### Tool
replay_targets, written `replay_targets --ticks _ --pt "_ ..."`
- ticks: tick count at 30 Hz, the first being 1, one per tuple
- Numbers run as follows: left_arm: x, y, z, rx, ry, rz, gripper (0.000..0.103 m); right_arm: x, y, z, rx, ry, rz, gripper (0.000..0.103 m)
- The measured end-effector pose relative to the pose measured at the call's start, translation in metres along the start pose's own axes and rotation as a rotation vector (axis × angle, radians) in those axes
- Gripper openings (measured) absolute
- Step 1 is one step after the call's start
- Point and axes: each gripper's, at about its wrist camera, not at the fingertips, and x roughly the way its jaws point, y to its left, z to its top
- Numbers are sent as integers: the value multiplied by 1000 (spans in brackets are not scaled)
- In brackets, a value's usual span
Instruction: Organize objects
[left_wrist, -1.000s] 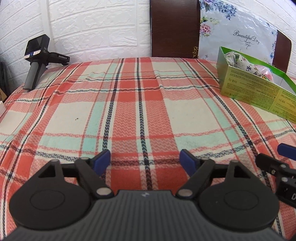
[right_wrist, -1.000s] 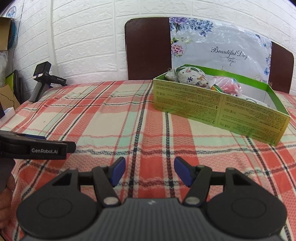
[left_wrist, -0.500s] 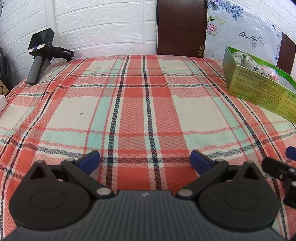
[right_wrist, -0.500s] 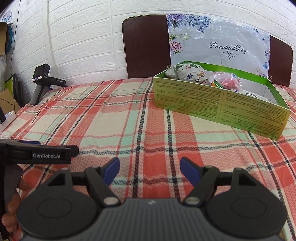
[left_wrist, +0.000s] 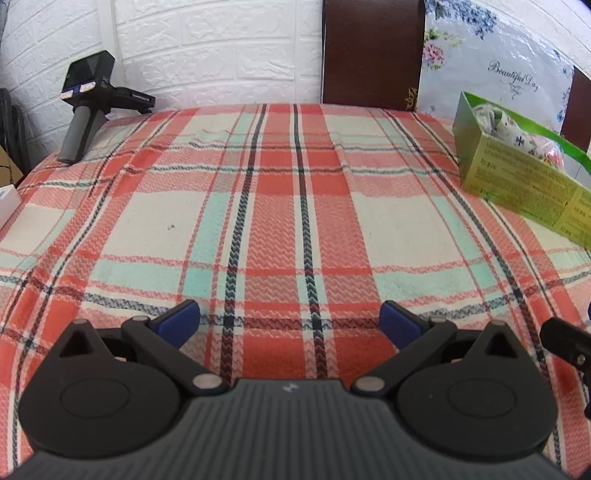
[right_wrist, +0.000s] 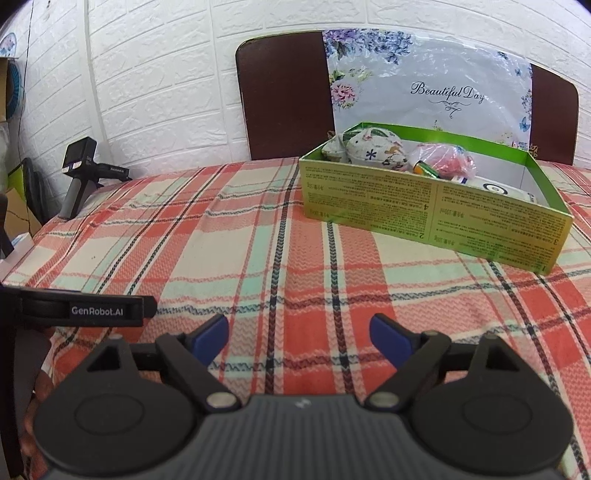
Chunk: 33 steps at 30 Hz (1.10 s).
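Plaid cloth (left_wrist: 295, 229) ahead of both my grippers bare, wide open run to far edge. Green box (right_wrist: 436, 206) blocks far right, packed with soft bundles. Spare handheld device (left_wrist: 86, 107) stands far left corner. Chair back (right_wrist: 284, 96) and wall close off rear.

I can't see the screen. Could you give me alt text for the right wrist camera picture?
An open green box holding small wrapped items sits on a red plaid tablecloth, beyond the right gripper, whose blue-tipped jaws have just been opening with nothing between them. A brown chair stands behind.
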Motion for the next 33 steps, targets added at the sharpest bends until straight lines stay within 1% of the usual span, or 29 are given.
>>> replay_targets --ticks 3,6,8,10,12,15,22,33 --pt "-17 -4 6 13 -54 -7 103 -11 -1 5 4 -30 -4 93" --pt "-33 -11 11 44 -102 8 103 -21 -2 10 6 -52 -10 96" --pt "-41 -17 12 67 -123 10 103 -26 -3 12 13 -61 -14 99" --pt "-46 -20 12 82 -134 -3 103 -29 -3 14 21 -65 -19 101" --pt "-46 -20 13 75 -111 -30 103 -32 -2 16 21 -71 -33 103" --pt "-45 -18 12 47 -69 -56 103 -35 -1 18 8 -79 -61 103" --pt "-53 -24 11 53 -69 -61 103 -32 -2 17 6 -69 -107 103" --pt "-56 -33 9 73 -49 -81 103 -31 -8 15 21 -67 -117 103"
